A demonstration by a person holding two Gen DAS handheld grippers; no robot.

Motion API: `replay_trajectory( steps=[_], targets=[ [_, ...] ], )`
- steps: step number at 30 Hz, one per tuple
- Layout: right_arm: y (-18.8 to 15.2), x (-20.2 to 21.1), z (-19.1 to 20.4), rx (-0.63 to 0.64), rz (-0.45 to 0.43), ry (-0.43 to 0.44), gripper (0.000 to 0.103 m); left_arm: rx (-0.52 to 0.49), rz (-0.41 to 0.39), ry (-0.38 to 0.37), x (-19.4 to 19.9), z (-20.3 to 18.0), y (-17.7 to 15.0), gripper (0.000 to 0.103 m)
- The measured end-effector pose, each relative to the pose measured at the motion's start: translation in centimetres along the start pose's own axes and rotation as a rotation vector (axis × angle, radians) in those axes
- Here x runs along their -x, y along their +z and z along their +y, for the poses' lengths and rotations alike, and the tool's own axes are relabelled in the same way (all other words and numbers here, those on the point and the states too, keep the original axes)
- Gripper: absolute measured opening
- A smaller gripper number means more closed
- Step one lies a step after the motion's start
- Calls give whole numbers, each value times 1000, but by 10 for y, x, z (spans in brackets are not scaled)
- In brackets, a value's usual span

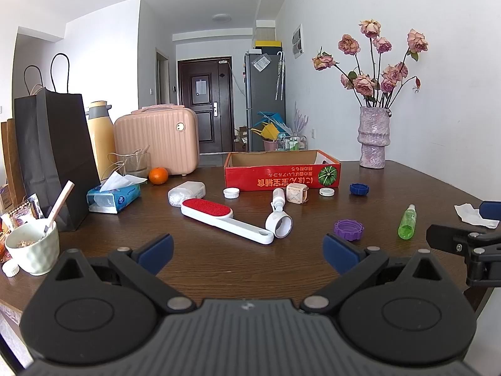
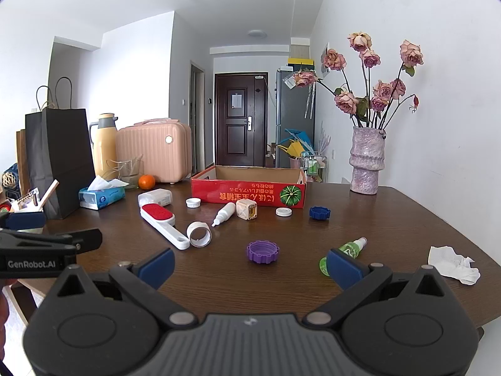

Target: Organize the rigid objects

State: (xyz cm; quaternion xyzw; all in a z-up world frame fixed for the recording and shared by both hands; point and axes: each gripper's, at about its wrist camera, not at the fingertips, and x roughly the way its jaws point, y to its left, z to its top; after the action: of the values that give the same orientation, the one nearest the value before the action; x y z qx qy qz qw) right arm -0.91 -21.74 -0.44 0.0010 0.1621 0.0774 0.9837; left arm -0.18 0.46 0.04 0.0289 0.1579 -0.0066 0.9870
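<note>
Left wrist view: the left tongs [image 1: 248,252] are spread wide above the desk [image 1: 219,269], holding nothing. The lint brush [image 1: 224,219] lies ahead, in front of the red box [image 1: 281,179].

Right wrist view: the right tongs [image 2: 249,265] are spread too; the purple cap [image 2: 262,251] lies between them, the green bottle [image 2: 347,249] behind the right finger.

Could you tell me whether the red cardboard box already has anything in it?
Cannot tell; the red box shows only bare inner walls, its floor hidden.

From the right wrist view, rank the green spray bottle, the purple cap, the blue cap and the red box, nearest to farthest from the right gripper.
Measured from the right gripper:
1. Green spray bottle, beside its right finger.
2. Purple cap, ahead, mid-table.
3. Blue cap, farther back, right.
4. Red box, behind everything.
</note>
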Motion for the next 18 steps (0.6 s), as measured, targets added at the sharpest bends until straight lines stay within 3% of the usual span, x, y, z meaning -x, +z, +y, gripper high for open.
replay_trajectory(
  steps=[18],
  targets=[
    [-3, 0, 0, 2, 3, 0, 103, 1, 1, 0, 0, 0, 0, 103]
  ],
)
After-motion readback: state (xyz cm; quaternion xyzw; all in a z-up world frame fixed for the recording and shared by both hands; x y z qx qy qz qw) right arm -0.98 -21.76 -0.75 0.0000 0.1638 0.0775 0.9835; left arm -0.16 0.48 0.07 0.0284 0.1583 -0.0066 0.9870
